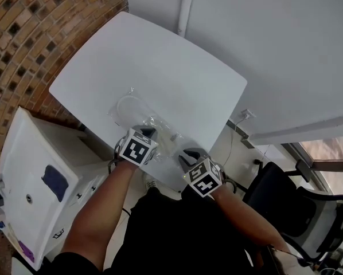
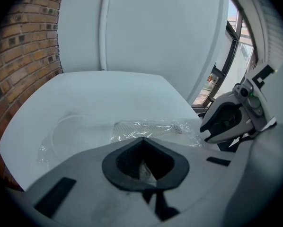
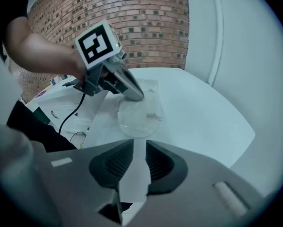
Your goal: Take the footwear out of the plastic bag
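L claw point(image 2: 142, 148) tight on clear crinkly plastic bag point(image 2: 80, 138), pale footwear point(image 2: 148, 126) inside; R claw point(image 3: 134, 148) agape, empty.

A: What does the room around you look like?
B: You stand at a rounded white table point(image 1: 160, 56) set close to a pale wall point(image 1: 286, 39); a white pipe point(image 1: 186, 4) runs up that wall; a brick wall point(image 1: 22, 33) lies to your left.
A: And at your sides?
B: A white cabinet point(image 1: 28, 176) sits just beside the table on your left; a black office chair point(image 1: 275, 191) stands on your right, near a window point(image 1: 332, 148) with daylight behind it; a white plug point(image 1: 247, 114) with a thin cable shows past the table's right edge.
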`<state>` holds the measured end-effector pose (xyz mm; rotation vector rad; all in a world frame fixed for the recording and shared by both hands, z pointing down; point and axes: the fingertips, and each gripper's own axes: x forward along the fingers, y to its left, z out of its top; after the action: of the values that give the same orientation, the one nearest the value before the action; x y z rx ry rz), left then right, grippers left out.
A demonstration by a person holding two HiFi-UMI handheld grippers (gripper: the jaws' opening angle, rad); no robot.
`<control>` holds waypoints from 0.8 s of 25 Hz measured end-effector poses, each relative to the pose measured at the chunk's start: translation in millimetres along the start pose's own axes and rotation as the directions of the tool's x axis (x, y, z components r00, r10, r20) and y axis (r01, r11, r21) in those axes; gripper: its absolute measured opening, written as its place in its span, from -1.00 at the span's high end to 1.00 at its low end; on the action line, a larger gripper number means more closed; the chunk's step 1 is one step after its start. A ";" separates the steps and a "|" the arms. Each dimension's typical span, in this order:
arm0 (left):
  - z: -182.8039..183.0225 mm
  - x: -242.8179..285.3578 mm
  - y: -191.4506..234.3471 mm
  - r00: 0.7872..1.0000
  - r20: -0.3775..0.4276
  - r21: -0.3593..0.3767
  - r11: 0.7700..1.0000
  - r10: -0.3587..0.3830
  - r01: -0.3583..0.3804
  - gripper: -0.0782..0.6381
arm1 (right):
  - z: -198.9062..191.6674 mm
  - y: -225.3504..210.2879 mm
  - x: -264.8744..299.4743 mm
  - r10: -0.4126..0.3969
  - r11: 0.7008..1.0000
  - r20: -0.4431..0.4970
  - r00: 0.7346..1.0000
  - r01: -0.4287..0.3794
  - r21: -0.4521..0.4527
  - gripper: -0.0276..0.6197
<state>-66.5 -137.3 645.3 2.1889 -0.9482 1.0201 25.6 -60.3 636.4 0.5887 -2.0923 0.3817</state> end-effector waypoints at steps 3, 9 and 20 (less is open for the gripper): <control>1.4 -0.6 -2.4 1.000 0.003 0.007 1.000 0.006 -0.006 0.76 | -7.1 12.0 16.7 0.019 0.996 -0.056 0.998 -0.023 -0.083 0.66; 0.6 -4.5 -8.7 1.000 0.004 0.020 1.000 0.005 -0.005 0.76 | -20.2 14.2 23.4 0.024 0.983 -0.104 0.994 -0.043 -0.178 0.76; -7.0 -24.2 -14.6 0.999 -0.028 0.049 0.998 0.025 -0.024 0.76 | -44.8 -8.8 8.4 0.000 0.924 -0.153 0.988 -0.058 -0.377 0.91</control>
<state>-69.4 -114.6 627.3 2.2013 -0.9483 1.0946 57.2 -48.6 668.3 0.2874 -1.9602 0.0273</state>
